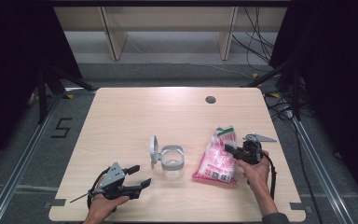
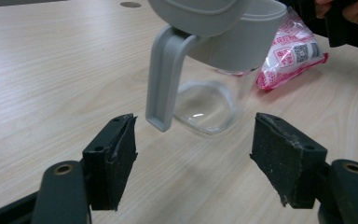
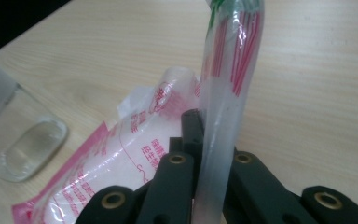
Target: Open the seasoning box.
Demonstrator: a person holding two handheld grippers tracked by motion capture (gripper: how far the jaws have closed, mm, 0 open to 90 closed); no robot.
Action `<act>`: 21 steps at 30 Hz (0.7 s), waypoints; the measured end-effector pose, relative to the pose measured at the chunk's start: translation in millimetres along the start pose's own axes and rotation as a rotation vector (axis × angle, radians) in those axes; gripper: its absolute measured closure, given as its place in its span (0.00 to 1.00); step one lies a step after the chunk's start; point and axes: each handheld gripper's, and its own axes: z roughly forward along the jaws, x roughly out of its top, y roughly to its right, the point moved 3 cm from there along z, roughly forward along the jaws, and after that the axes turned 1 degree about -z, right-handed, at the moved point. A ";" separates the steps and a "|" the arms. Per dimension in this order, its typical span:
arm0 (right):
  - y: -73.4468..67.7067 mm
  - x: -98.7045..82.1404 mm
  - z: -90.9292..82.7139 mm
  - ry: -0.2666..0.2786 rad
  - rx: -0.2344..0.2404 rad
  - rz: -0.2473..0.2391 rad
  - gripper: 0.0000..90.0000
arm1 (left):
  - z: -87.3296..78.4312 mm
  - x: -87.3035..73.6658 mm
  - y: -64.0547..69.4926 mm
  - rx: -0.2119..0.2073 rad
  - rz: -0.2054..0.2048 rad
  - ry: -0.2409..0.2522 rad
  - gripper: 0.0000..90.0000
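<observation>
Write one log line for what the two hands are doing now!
left gripper: open, near jar | right gripper: shut on bag | table

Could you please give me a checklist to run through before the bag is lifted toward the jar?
1. Right gripper shut on the bag: ok, jaws pinch its upper edge.
2. Bag's top opened: cannot tell.
3. Jar upright on the table: ok.
4. Lid swung off the jar's mouth: ok.
5. Left gripper steadying the jar: not ok, open and short of it.
</observation>
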 end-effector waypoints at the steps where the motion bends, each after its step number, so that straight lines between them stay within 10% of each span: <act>1: -3.6 3.5 -3.5 0.020 0.010 -0.021 1.00 | 0.7 0.3 2.0 0.000 0.003 -0.002 0.33; 21: -41.2 26.4 -36.3 0.128 0.111 -0.133 1.00 | 22.9 5.6 44.7 -0.083 0.067 -0.036 0.33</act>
